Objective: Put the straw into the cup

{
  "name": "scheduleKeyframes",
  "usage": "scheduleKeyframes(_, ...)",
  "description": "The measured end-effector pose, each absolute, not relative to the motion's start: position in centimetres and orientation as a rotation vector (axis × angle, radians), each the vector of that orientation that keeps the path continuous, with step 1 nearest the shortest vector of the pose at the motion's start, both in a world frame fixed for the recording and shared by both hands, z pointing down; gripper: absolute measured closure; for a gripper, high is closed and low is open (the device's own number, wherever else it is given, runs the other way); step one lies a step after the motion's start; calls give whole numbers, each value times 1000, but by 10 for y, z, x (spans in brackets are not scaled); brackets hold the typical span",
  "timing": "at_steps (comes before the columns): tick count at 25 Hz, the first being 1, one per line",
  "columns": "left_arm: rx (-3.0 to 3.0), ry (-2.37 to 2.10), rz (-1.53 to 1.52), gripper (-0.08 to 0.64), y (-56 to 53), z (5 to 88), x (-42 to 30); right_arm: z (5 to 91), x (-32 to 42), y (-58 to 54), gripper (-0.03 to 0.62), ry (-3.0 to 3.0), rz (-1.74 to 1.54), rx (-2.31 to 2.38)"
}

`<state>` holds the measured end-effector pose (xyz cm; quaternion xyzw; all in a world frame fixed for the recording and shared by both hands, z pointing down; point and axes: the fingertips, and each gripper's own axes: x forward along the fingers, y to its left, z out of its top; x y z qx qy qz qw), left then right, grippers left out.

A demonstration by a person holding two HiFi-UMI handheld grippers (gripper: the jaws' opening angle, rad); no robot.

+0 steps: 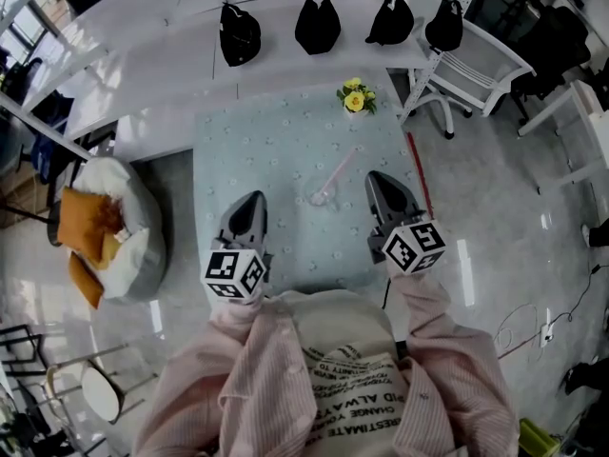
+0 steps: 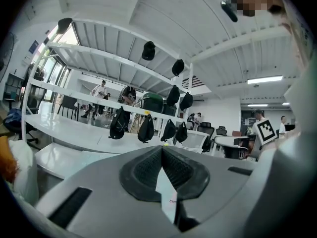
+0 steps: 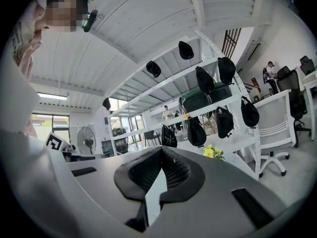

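A clear cup (image 1: 321,197) stands near the middle of the pale blue-green tablecloth (image 1: 257,141). A pink straw (image 1: 340,170) slants up from the cup toward the far right, its lower end inside the cup as far as I can tell. My left gripper (image 1: 253,201) hovers over the table's near left, left of the cup, and is shut and empty. My right gripper (image 1: 378,180) hovers to the right of the cup, also shut and empty. In the left gripper view the left gripper (image 2: 162,148) has its pads meeting at the tip. The right gripper (image 3: 162,150) looks the same in its own view.
A small pot of yellow flowers (image 1: 355,96) sits at the table's far right corner. A red stick (image 1: 419,174) lies along the right edge. Black bags (image 1: 317,24) hang from a white shelf behind. A white chair (image 1: 481,65) stands at right, a beanbag with orange cushions (image 1: 95,231) at left.
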<state>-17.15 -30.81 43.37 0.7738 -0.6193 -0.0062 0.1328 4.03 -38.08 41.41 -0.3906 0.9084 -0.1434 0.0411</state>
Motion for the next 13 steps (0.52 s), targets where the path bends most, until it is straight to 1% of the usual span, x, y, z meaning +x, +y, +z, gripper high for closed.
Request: scheduleKeyframes(13, 2247, -1788, -8, 561, -304, 435, -166, 422, 46, -372, 592, 2794, -444, -1208)
